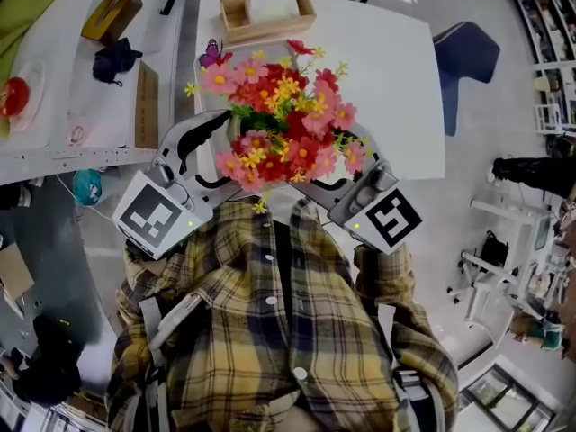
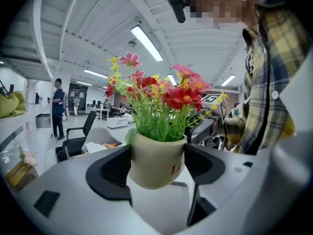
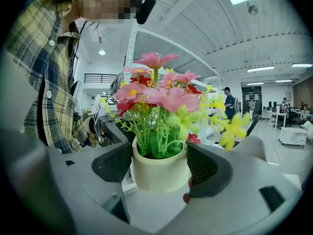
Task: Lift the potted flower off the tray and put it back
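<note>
The potted flower, a cream pot [image 2: 157,166] full of pink, red and yellow blooms [image 1: 281,115], hangs in the air close to the person's plaid shirt. My left gripper [image 2: 156,161] is shut on the pot, one dark pad against each side. From the opposite side my right gripper [image 3: 160,169] is shut on the same pot [image 3: 159,176]. In the head view the left gripper [image 1: 214,158] and right gripper [image 1: 329,184] meet under the blooms, which hide the pot. The wooden tray [image 1: 236,29] lies at the white table's far edge with a white object in it.
The white table [image 1: 396,88] stretches ahead under the flowers. A blue chair [image 1: 463,54] stands to its right. A second table on the left carries a brown box [image 1: 110,16], a dark cloth [image 1: 115,61] and a red item [image 1: 11,97].
</note>
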`<action>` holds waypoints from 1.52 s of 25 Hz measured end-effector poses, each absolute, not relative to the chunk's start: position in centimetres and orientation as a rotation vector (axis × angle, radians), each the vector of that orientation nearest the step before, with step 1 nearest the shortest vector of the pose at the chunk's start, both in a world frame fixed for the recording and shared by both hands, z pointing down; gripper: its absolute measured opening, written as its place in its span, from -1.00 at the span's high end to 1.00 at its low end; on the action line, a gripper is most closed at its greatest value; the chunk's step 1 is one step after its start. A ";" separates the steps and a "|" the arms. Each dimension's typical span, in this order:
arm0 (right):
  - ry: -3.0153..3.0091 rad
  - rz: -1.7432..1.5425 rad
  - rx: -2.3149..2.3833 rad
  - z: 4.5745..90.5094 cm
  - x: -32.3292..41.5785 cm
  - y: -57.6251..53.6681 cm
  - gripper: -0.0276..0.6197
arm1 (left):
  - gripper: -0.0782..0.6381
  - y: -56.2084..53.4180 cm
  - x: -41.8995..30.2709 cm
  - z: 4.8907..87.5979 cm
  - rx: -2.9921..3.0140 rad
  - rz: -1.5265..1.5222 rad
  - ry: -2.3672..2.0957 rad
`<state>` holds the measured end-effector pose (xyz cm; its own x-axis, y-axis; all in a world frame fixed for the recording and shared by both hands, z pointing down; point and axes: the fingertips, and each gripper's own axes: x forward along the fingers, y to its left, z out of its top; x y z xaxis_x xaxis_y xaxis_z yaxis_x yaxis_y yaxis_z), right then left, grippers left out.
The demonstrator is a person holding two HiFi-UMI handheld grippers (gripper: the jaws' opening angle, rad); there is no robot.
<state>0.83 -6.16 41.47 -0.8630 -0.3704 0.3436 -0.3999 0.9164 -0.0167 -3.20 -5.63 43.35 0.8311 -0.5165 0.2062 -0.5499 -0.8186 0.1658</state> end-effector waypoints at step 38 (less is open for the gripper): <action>-2.737 0.081 0.568 41.4 1.3 -6.1 -0.15 | -0.13 -5.6 -2.8 43.4 2.762 0.145 -0.851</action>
<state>1.26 -6.14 41.37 -0.8609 -0.3761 0.3427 -0.3957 0.9183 0.0137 -2.76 -5.62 43.41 0.8247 -0.5406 0.1660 -0.5651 -0.7992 0.2049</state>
